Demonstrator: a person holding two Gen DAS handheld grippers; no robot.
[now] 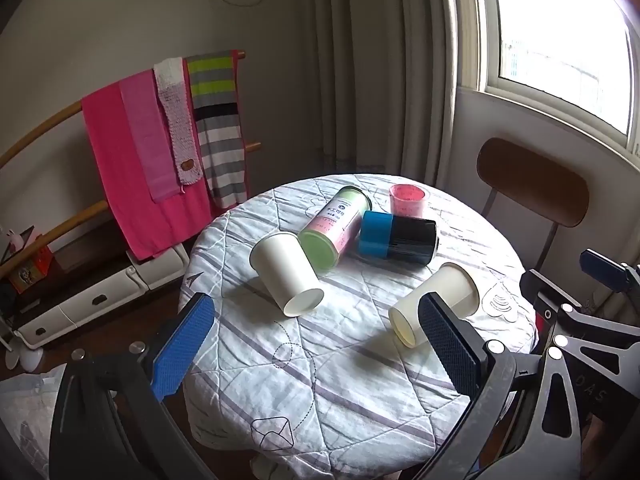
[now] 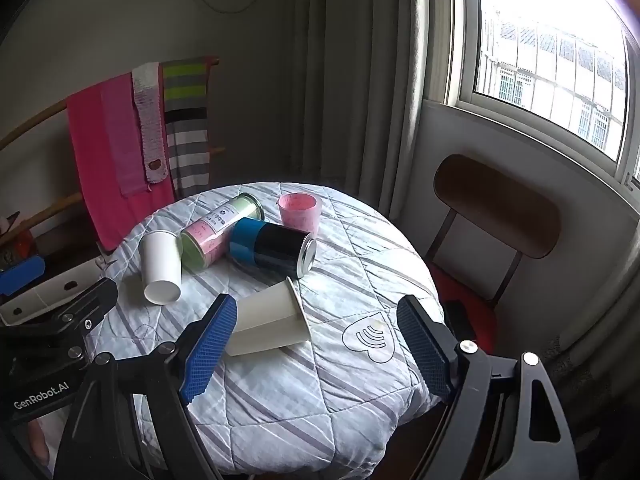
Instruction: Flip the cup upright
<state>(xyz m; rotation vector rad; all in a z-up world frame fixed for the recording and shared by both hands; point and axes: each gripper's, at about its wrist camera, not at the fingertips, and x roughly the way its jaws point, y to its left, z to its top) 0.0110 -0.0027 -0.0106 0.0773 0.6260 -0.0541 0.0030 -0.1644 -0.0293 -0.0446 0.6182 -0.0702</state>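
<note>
Round table w/ quilted grey-striped white cloth (image 1: 320, 380), five containers on it: two white paper cups, two tall cylindrical canisters, one small pink translucent cup (image 1: 408, 200) standing upright at the far side. Both paper cups lie on their sides. The left white paper cup (image 1: 286, 276) is tipped w/ its base toward the near edge, touching or just beside the green-and-pink labelled canister (image 1: 336, 226), itself lying down. Beside that, the blue-and-black metal canister (image 1: 398, 240), also lying, just in front of the pink cup. The right white paper cup (image 1: 434, 304) lies nearer the edge, apart from the canisters. Left gripper (image 1: 316, 340) hovers above the near table edge, blue-padded fingers spread wide, nothing between them; one finger overlaps the right cup in view, contact can't tell. Right gripper (image 2: 312, 344) likewise spread wide, empty, right cup (image 2: 268, 320) just past its left finger. Left wrist view looks at that cup's round end face; right wrist view gives its side and the black canister's silver metal end. Right view alone shows a building thru the window (image 2: 552, 72). One wooden chair (image 2: 496, 208) behind the table, towels on a wooden rack (image 1: 160, 128) at the wall.
</note>
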